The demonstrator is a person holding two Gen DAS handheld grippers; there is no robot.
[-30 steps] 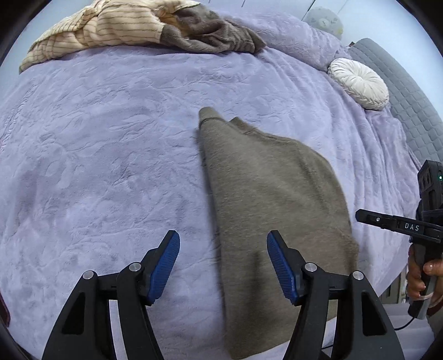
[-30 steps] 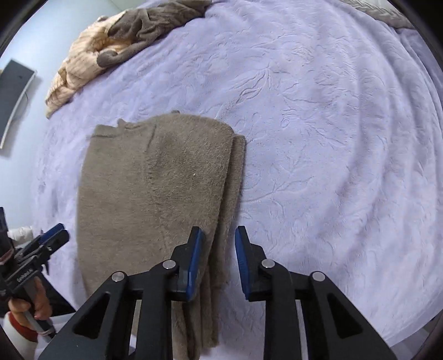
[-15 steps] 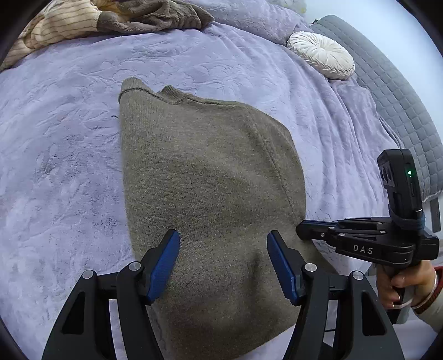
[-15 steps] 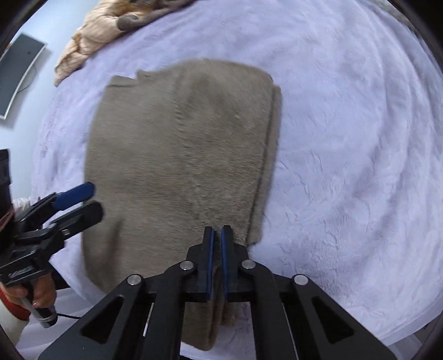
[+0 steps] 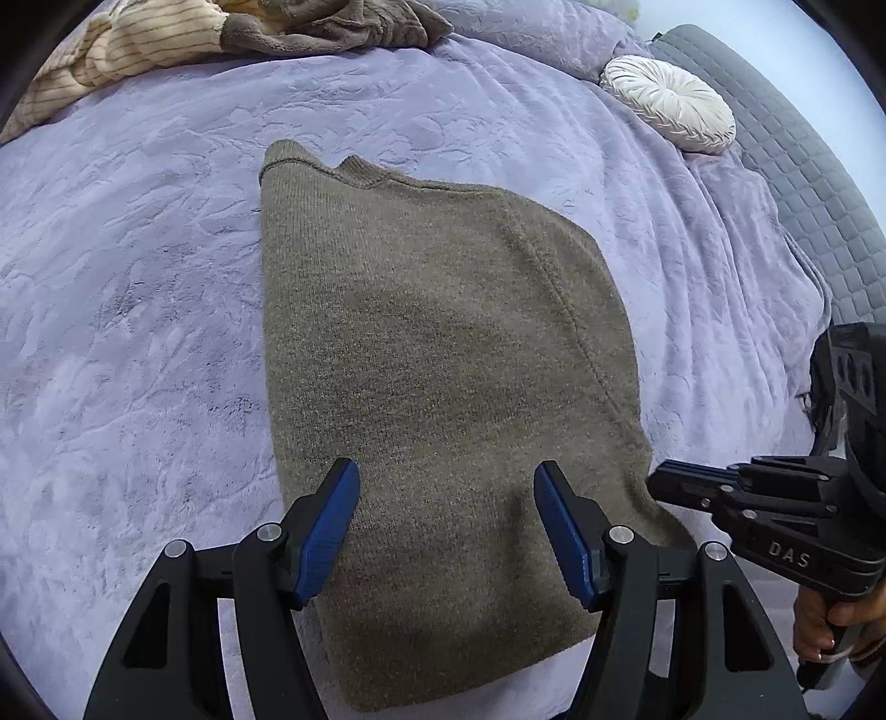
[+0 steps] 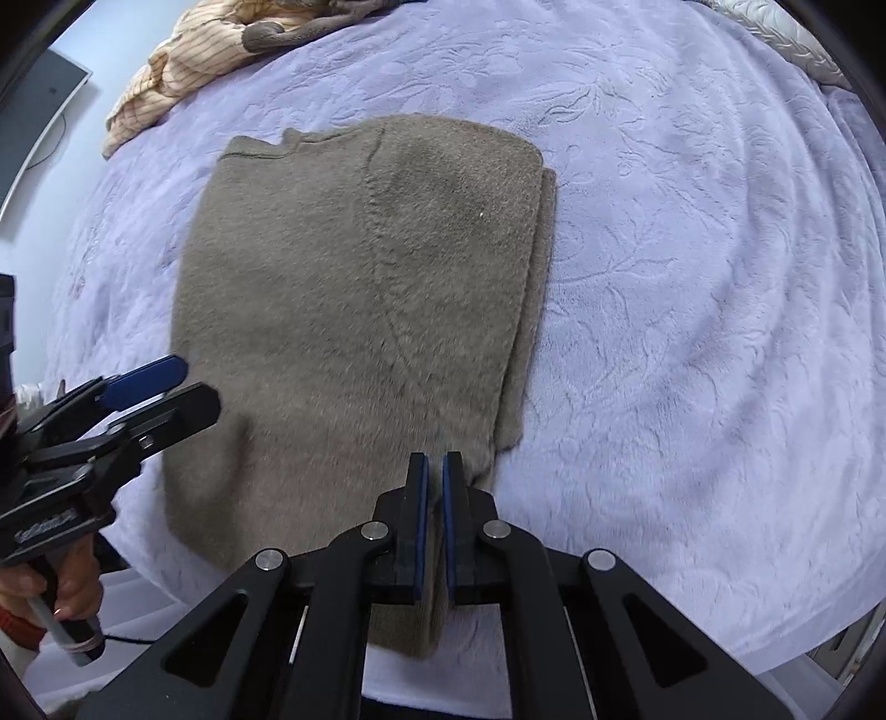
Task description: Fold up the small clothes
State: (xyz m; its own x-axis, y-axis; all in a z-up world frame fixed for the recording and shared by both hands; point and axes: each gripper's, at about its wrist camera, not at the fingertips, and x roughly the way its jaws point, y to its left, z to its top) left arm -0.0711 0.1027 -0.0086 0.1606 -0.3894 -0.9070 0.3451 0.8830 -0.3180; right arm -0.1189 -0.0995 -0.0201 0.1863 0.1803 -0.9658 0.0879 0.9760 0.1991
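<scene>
A brown knit sweater lies folded lengthwise on the lilac bedspread, collar at the far end; it also shows in the right wrist view. My left gripper is open, its blue pads spread above the sweater's near hem, holding nothing. My right gripper is shut on the sweater's near right edge. It shows from the side in the left wrist view, and the left gripper shows in the right wrist view.
A heap of striped beige and brown clothes lies at the far side of the bed. A round white cushion and a grey quilted headboard are at the right. The bed's near edge runs just under the sweater's hem.
My right gripper closed on the sweater's near right edge. My left gripper moved right from the bare bedspread to over the sweater's hem, staying open.
</scene>
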